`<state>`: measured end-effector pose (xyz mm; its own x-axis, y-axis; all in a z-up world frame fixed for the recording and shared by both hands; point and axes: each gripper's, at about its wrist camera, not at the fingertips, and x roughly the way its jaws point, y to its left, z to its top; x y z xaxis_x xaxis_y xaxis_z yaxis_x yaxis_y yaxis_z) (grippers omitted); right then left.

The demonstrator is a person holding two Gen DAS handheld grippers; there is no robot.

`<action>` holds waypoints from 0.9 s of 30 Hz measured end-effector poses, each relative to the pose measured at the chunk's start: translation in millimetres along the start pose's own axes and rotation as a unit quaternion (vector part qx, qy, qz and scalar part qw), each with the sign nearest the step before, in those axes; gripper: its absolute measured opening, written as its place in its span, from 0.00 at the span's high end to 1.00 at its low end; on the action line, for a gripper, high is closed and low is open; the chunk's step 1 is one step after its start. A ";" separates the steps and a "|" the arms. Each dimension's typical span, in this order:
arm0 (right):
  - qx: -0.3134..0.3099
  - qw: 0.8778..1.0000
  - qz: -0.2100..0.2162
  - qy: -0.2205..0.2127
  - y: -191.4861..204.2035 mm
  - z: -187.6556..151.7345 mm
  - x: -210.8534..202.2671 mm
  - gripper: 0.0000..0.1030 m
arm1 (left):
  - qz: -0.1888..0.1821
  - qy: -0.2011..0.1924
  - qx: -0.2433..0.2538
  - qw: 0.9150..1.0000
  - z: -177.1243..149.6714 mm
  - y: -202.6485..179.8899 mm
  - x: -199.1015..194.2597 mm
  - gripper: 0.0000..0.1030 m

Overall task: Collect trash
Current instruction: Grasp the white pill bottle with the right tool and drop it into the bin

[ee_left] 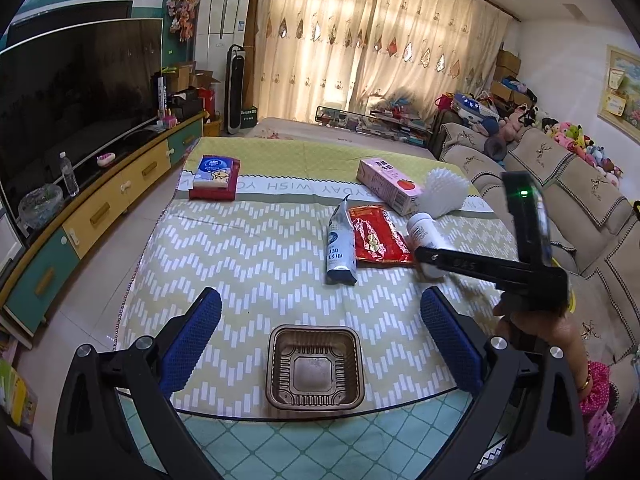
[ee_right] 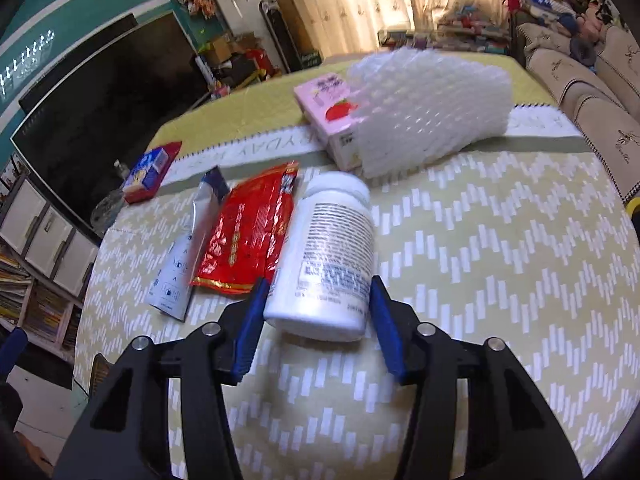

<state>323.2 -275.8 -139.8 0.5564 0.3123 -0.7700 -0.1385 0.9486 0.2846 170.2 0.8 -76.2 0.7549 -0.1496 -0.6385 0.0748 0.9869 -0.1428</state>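
Note:
A white pill bottle [ee_right: 326, 256] lies on the patterned tablecloth between the blue pads of my right gripper [ee_right: 318, 304], which are closed on its base. The bottle also shows in the left wrist view [ee_left: 424, 236], partly behind the right gripper's black body [ee_left: 492, 264]. Left of the bottle lie a red foil packet [ee_right: 248, 236] and a white-and-blue pouch [ee_right: 188, 256]. A brown plastic tray [ee_left: 315, 367] sits at the table's near edge, between the fingers of my open, empty left gripper [ee_left: 320, 316].
A pink carton [ee_right: 332, 116] and a white foam fruit net [ee_right: 432, 116] lie behind the bottle. A red-and-blue tissue box [ee_left: 216, 178] sits far left on the table. A TV cabinet [ee_left: 92, 216] runs along the left, a sofa [ee_left: 580, 200] along the right.

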 end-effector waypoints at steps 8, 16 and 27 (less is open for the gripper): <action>0.000 0.998 0.004 -0.067 -24.8 -5.4 -61.4 0.56 | -0.007 0.011 0.009 1.000 -4.1 -13.1 9.9 0.05; 0.015 0.996 0.024 -0.083 -54.3 -21.0 -102.8 0.56 | -0.017 0.019 0.027 0.999 -8.4 -35.2 16.6 0.05; 0.067 0.989 -0.001 -0.130 -116.1 -26.0 -150.3 0.56 | -0.012 0.025 0.044 0.999 -7.7 -55.3 20.0 0.05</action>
<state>234.3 -431.5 -71.9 0.7515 0.2690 -0.6024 -0.0364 0.9286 0.3692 176.1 -57.2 -87.0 0.7188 -0.1735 -0.6732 0.1507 0.9842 -0.0928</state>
